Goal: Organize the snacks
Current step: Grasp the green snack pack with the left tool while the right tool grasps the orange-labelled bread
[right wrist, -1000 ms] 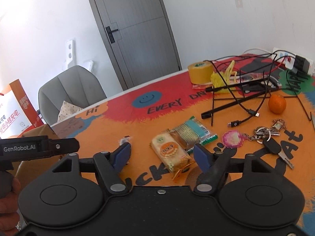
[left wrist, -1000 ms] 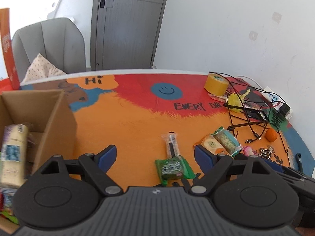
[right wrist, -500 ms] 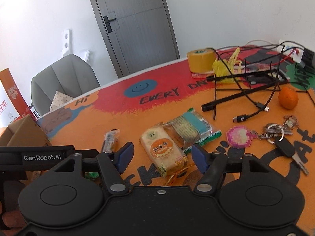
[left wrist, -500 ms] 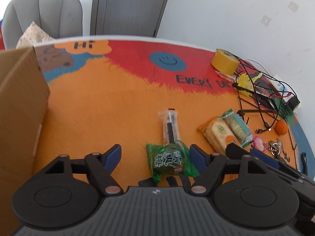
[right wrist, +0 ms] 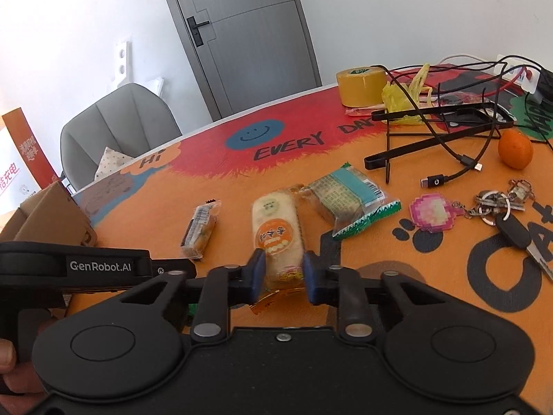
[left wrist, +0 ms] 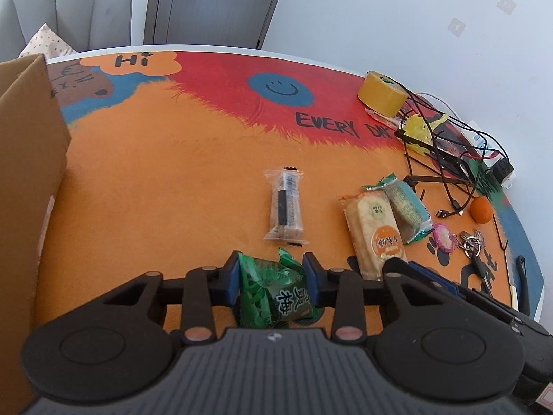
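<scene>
My left gripper sits low over the orange table mat, its jaws closing, and the blue pads press into a crumpled green snack packet. My right gripper is shut on the near end of a pale cake packet with an orange label, which lies flat on the mat. A clear-wrapped dark bar and a teal cracker packet lie loose beyond them. A cardboard box stands at the left.
At the right are a yellow tape roll, tangled black cables and a stand, an orange fruit and keys with a pink charm. A grey chair stands behind the table. A hand holds the left gripper's handle.
Both grippers came down to the table and their jaws closed, the left onto the green packet, the right onto the orange-labelled cake packet. The box shifted toward the left edge of the left view.
</scene>
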{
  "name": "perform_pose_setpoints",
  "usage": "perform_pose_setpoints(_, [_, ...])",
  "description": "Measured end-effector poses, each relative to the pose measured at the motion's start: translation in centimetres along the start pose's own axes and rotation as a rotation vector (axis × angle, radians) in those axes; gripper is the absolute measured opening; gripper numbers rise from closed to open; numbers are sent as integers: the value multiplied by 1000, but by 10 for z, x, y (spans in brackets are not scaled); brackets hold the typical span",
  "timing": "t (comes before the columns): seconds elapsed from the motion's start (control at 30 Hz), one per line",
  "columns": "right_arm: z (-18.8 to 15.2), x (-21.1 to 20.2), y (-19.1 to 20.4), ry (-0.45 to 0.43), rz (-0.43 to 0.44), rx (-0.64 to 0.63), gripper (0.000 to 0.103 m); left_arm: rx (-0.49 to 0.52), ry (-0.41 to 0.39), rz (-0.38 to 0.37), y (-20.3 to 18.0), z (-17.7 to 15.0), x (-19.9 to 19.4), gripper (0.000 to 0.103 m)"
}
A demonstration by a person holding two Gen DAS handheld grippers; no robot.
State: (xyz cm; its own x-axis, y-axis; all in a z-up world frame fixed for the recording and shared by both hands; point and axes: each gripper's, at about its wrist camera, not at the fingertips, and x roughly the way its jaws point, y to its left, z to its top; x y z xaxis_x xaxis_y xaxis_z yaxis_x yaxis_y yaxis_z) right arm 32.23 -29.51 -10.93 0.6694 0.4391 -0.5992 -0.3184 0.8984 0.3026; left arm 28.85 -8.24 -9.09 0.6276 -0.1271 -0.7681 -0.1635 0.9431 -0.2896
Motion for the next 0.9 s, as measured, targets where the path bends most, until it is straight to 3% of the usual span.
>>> perform_pose_setpoints(0.27, [-4, -7, 13, 8, -7, -24, 27, -23, -18, 8, 18, -1, -15, 35])
perform_pose_setpoints(0.4, [1, -3, 19, 3, -12, -37, 50, -38, -39, 16, 26, 0, -23, 35])
perform_pose_setpoints(0.5, [2, 2, 22, 8, -27, -51, 58, -48, -47, 20, 32, 1, -28, 35])
perform_pose_setpoints(0.63, [-1, 12, 26, 24, -33, -67, 58, -48, -56, 23, 34, 2, -32, 35])
perform_pose_setpoints(0.67, [-3, 15, 28, 32, -44, -77, 55, -48, -58, 24, 33, 2, -33, 35])
perform_pose_setpoints(0.7, [-4, 18, 28, 41, -51, -80, 42, -49, -61, 27, 33, 3, -34, 35])
perform_pose_setpoints(0.73, [-5, 18, 27, 31, -62, -76, 37, -49, -64, 29, 33, 4, -35, 35])
perform_pose_setpoints(0.83, [-3, 11, 19, 28, -10, 1, 34, -53, -88, 23, 34, 3, -45, 35])
perform_pose_setpoints(0.9, [-2, 4, 22, 10, -10, -12, 34, -55, -103, 14, 35, 3, -52, 35])
